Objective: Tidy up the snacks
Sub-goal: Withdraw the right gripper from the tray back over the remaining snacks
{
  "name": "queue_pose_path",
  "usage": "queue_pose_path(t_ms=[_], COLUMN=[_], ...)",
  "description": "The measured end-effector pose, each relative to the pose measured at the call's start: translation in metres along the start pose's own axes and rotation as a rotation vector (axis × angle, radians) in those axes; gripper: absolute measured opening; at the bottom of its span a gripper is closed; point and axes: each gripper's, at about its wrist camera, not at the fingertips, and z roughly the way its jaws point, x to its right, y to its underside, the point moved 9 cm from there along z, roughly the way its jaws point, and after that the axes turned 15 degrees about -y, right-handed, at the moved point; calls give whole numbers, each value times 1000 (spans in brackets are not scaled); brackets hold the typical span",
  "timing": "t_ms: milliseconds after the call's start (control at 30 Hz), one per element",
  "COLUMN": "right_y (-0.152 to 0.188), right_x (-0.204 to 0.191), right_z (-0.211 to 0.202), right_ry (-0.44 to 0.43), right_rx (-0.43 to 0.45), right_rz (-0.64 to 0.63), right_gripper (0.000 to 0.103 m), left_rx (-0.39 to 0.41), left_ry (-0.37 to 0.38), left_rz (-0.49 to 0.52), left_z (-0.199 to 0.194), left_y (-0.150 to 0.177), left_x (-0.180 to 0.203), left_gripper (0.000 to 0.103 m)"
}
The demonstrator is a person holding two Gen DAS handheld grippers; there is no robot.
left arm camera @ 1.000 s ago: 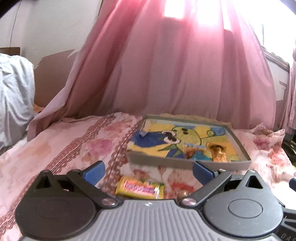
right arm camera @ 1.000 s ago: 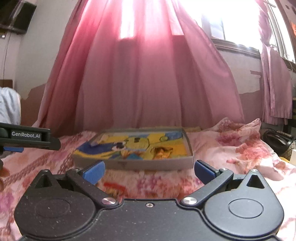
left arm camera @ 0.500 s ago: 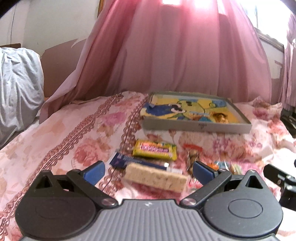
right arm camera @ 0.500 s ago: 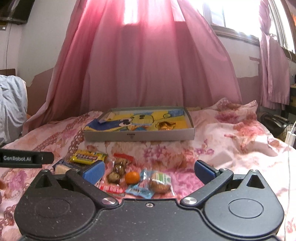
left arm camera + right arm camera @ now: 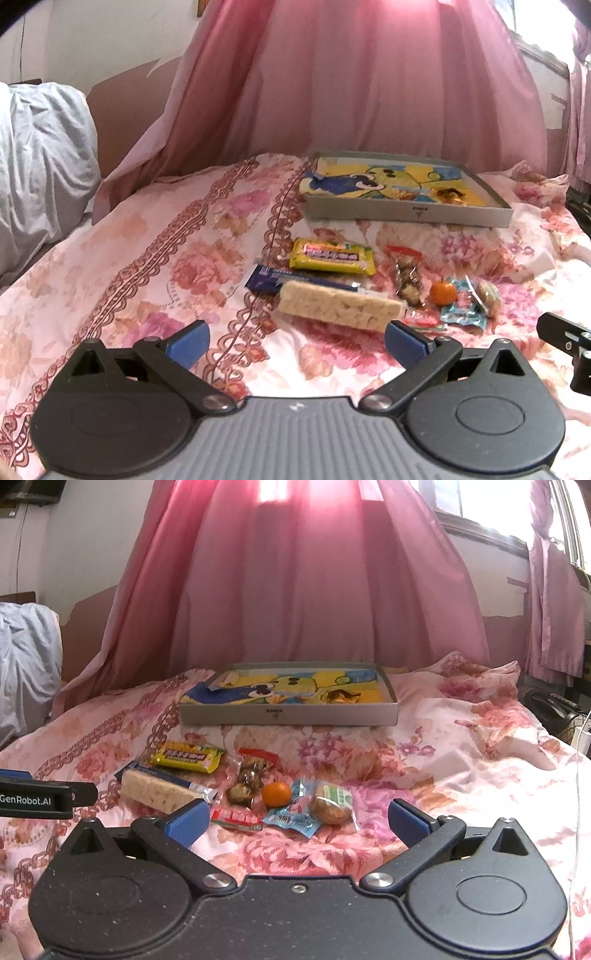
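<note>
Hand-held gripper (image 5: 297, 821) agape — crinkly wrappers (image 5: 188, 757), flat tray (image 5: 288, 716)

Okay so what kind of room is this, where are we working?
Most likely a bedroom: the snacks lie on a bed under a floral bedspread, rumpled pale bedding is heaped at one side, and long pink curtains cover a bright window behind the shallow box.

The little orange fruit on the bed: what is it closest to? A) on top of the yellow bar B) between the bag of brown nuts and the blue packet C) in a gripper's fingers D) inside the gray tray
B: the little orange fruit lies on the bedspread with the bag of brown nuts on one side and the blue packet on the other, well short of the gray tray.
</note>
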Motion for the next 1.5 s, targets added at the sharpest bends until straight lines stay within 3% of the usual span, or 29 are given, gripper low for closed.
queue_pose_path(t_ms=[433, 633, 867, 1167, 1333, 1500], right_y=[15, 20, 26, 27, 24, 25], right_x=[-15, -27, -38, -47, -56, -62], right_z=[27, 39, 54, 65, 84, 103], right_ry=[-78, -107, -118, -124, -161, -197], right_rx=[-89, -123, -156, -170, -176, -177], right_rz=[-44, -111, -171, -253, -330, -384], right_gripper=[102, 102, 102, 102, 102, 102], left_rx=[-133, -139, -179, -198, -190, -103], left_ry=[2, -6, -23, -80, -84, -81], left_rz=[18, 58, 17, -58, -1, 83], left_z=[32, 44, 55, 63, 73, 84], left_y=[15, 14, 20, 13, 5, -16], left_x=[-6, -5, -16, -39, -39, -35], left_gripper=[103, 103, 103, 103, 103, 103])
